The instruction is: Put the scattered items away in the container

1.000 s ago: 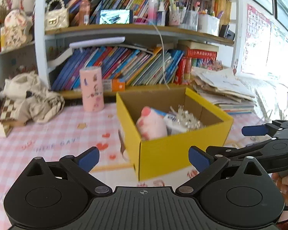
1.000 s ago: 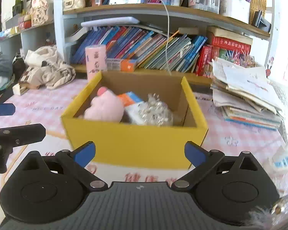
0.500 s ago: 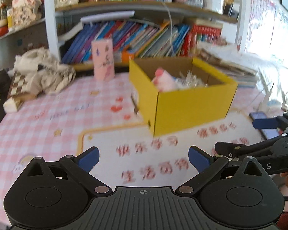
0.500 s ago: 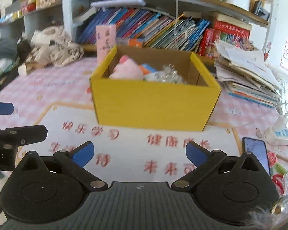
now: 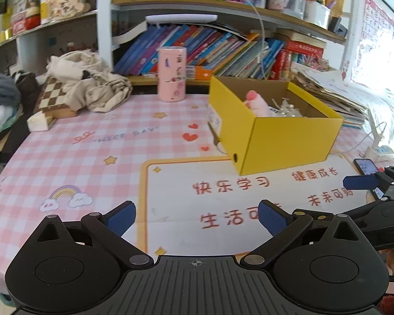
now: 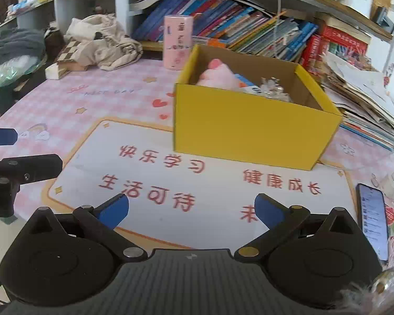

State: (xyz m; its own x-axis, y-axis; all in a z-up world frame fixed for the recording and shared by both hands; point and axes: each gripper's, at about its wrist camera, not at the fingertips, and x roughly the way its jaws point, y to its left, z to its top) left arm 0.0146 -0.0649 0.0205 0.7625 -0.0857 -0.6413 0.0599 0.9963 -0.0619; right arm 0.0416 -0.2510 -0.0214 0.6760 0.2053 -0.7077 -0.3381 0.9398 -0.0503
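Bookshelves [image 5: 197, 47] packed with slanting books back a bench [image 5: 65, 157] under a pink checked cloth with a white mat [image 5: 223, 197] bearing red characters.

From the left wrist, the left tongs [image 5: 197, 216] hang over the mat's near edge, blue pads wide apart with nothing between them. The yellow box [image 5: 283, 136] stands on the mat's far side, well ahead and to the right. Inside it a pink plush [image 5: 254, 99] lies against the left wall beside a clear crinkly bundle [image 5: 289, 110]. A pink canister [image 5: 171, 77] stands upright behind the box, near the shelf. Crumpled cloth [image 5: 92, 84] lies at far left over a checkered board [image 5: 52, 97]. The right tongs [image 5: 367, 183] show at the right edge, beside a phone [image 5: 365, 166].

From the right wrist, the right tongs [image 6: 191, 210] are likewise spread wide and empty above the mat. The box [image 6: 249, 128] sits straight ahead, plush [image 6: 218, 77] and bundle [image 6: 273, 92] showing over its rim, with a blue and white packet [image 6: 247, 84] between them. The phone [image 6: 373, 218] lies flat at right, screen lit. A paper stack [image 6: 362, 99] spreads just right of the box. A pad of the left tongs [image 6: 0, 136] juts in at left.
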